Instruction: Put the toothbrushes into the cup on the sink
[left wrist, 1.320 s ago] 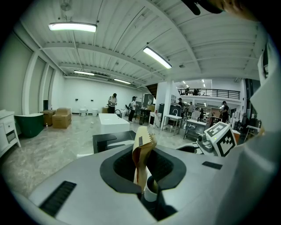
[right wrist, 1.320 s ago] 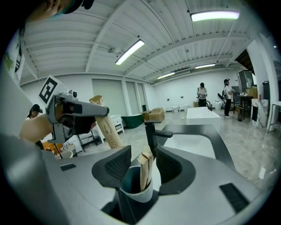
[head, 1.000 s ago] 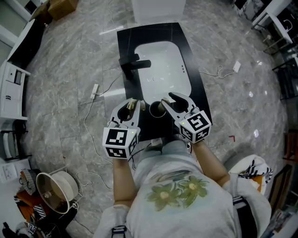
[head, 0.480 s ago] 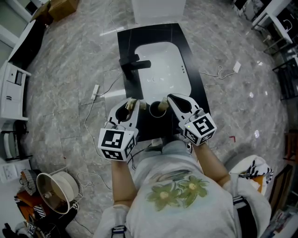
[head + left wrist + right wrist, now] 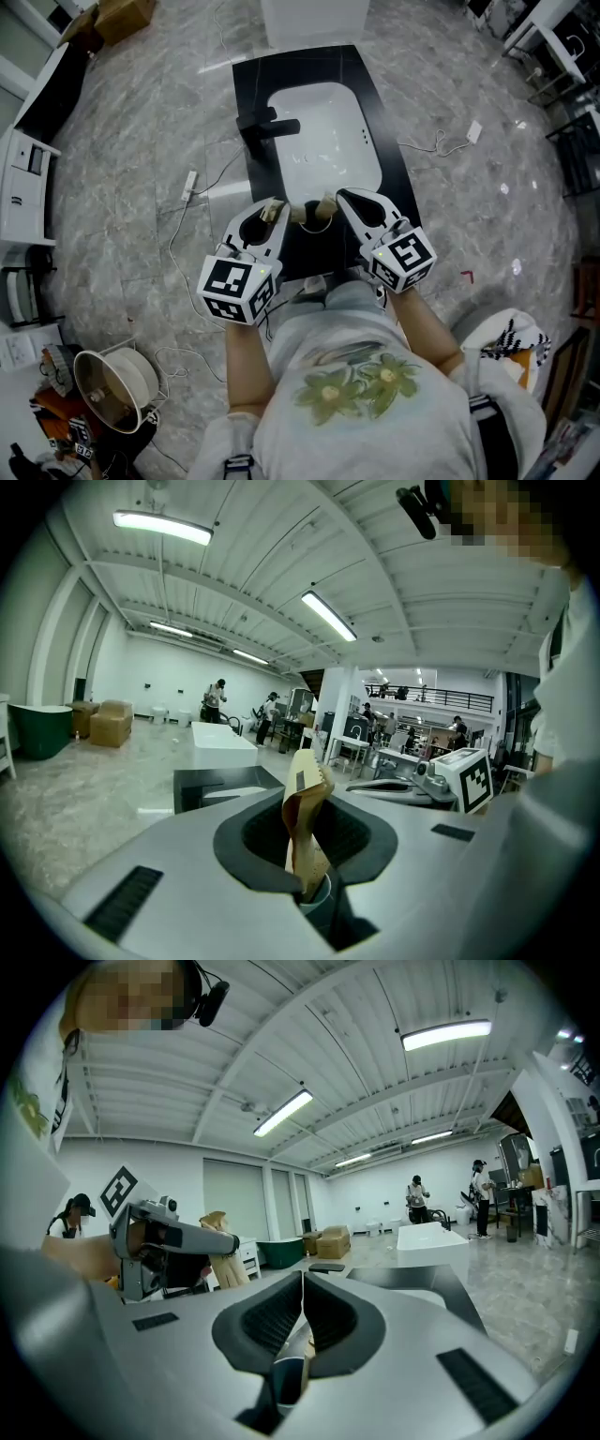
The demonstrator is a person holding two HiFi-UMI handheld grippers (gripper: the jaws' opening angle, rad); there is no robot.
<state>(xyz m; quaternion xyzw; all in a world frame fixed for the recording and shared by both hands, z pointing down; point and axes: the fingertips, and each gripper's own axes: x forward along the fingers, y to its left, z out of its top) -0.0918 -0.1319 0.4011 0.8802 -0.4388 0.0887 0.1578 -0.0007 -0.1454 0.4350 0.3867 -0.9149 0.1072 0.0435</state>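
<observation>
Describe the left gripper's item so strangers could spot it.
Find the black sink counter with its white basin. At its near edge the left gripper is shut on a tan paper-wrapped toothbrush. Its zigzag top rises above the jaws; the other toothbrush sits in the right gripper.

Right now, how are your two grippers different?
The left gripper has jaws a little apart, squeezing a tan toothbrush packet that sticks up tall; the right gripper has jaws pressed flat together, nothing sticking up. The left gripper is on the cup's left side, the right gripper on its right. Both point toward the sink basin, side by side.
</observation>
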